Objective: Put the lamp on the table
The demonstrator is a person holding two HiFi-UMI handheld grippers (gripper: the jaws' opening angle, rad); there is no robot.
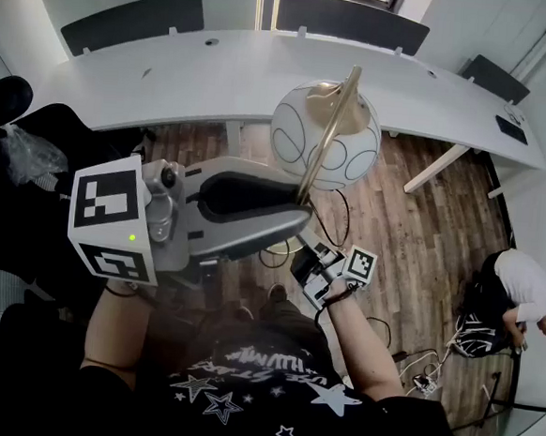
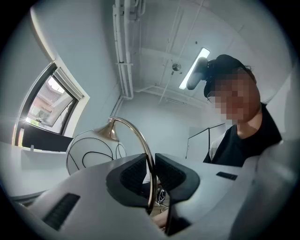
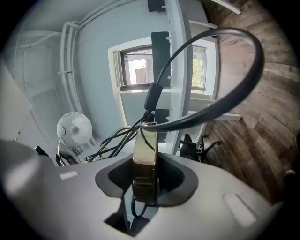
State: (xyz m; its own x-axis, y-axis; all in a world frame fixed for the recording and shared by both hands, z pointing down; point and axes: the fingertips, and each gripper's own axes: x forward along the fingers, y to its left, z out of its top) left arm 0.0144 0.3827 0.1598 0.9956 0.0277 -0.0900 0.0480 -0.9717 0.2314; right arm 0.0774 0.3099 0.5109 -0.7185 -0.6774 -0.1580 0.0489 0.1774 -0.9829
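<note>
Lamp [image 1: 325,136]: one, with one white globe shade [image 2: 89,154] and one curved brass stem [image 2: 143,140].
Thick black cord [image 3: 229,31]: one; thin strands beside it, count unclear.
Grippers: two, left gripper [image 2: 151,173] and right gripper [image 3: 145,176].
Marker cubes [image 1: 112,228]: two, one per gripper.
Long white table [image 1: 171,77]: one.
Dark chair backs [image 1: 133,18] behind it: three.
Black swivel chair [image 1: 4,102]: one.
People: two, wearer [image 1: 269,391] and crouching person [image 1: 525,298] on floor.
Ceiling light [image 2: 194,70]: one.

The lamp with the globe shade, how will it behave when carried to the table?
Probably top-heavy: the globe hangs off a thin curved brass stem, so it may swing. The globe looks fragile, perhaps glass. The black cord is floppy and could snag.
</note>
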